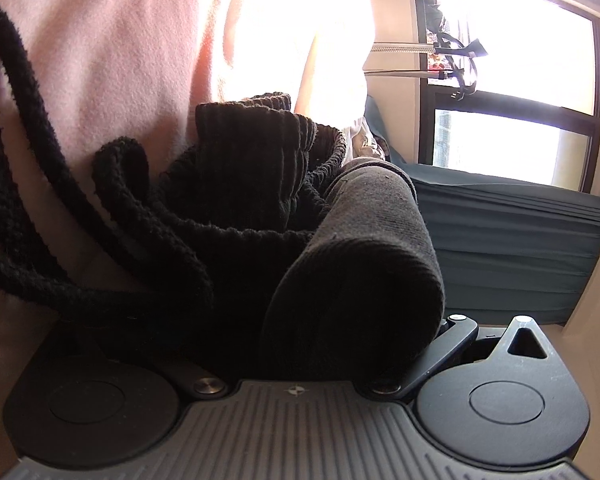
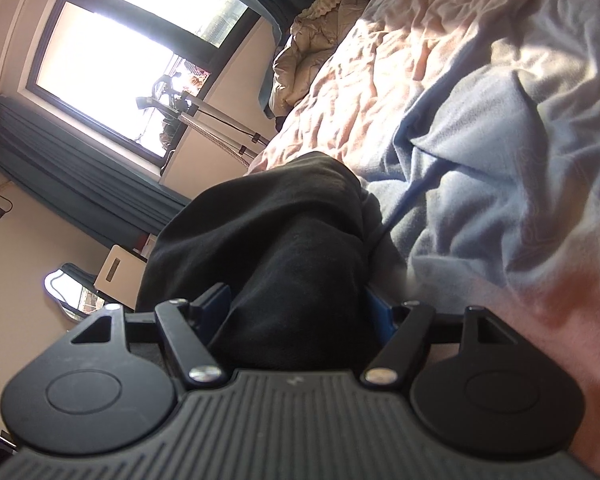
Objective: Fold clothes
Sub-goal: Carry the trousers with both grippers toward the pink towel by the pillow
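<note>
black knit garment [image 1: 236,200] fills the centre of the left wrist frame, bunched between the left gripper [image 1: 296,344] arms, whose pads are hidden, so its grip is unclear. right gripper [image 2: 296,308], jaws wide, clamps a thick fold of black cloth [image 2: 268,232] at frame centre, beside the pink-and-blue bedsheet [image 2: 480,140].
</note>
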`<state>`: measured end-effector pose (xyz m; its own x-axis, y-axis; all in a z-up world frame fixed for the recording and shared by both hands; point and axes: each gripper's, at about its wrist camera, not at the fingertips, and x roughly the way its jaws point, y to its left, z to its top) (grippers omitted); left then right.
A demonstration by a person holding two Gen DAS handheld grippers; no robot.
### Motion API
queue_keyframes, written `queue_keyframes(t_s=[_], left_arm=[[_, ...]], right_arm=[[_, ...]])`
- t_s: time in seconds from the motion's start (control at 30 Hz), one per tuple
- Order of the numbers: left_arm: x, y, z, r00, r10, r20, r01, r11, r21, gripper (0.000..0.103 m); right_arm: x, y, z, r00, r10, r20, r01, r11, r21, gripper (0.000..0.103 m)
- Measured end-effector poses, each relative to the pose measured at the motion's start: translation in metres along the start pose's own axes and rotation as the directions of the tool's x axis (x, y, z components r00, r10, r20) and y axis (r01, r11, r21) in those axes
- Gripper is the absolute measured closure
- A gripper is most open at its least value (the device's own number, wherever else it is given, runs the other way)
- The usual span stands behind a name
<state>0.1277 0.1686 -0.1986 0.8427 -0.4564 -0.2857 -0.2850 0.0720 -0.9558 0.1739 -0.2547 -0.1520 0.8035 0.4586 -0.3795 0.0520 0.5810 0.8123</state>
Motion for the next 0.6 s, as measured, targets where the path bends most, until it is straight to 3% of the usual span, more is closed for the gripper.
queue_keyframes(t_s=[0.13,0.23,0.4,0.6], left_arm=[[-0.004,0.003,-0.006,0.994,-0.112,-0.013,0.112,0.993,-0.025,0.000],[0.003,-0.005,-0.012,0.989,-0.136,-0.053,0.138,0.990,0.040,0.000],[0.030,-0.013,-0.021,0.995,0.026,-0.093,-0.008,0.982,0.191,0.001],[0.033,-0.017,-0.020,0.995,0.091,-0.034,-0.080,0.969,0.232,0.013]], right_arm=[[0.009,0.003,0.000,1.000,-0.010,-0.008,0.009,0.999,-0.043,0.029],[0.014,-0.004,-0.003,1.000,-0.008,-0.017,0.008,0.999,-0.034,0.028],[0.023,-0.014,-0.001,0.997,0.064,-0.051,-0.062,0.998,0.024,0.026],[0.026,-0.018,0.003,0.985,0.164,-0.054,-0.159,0.984,0.084,0.017]])
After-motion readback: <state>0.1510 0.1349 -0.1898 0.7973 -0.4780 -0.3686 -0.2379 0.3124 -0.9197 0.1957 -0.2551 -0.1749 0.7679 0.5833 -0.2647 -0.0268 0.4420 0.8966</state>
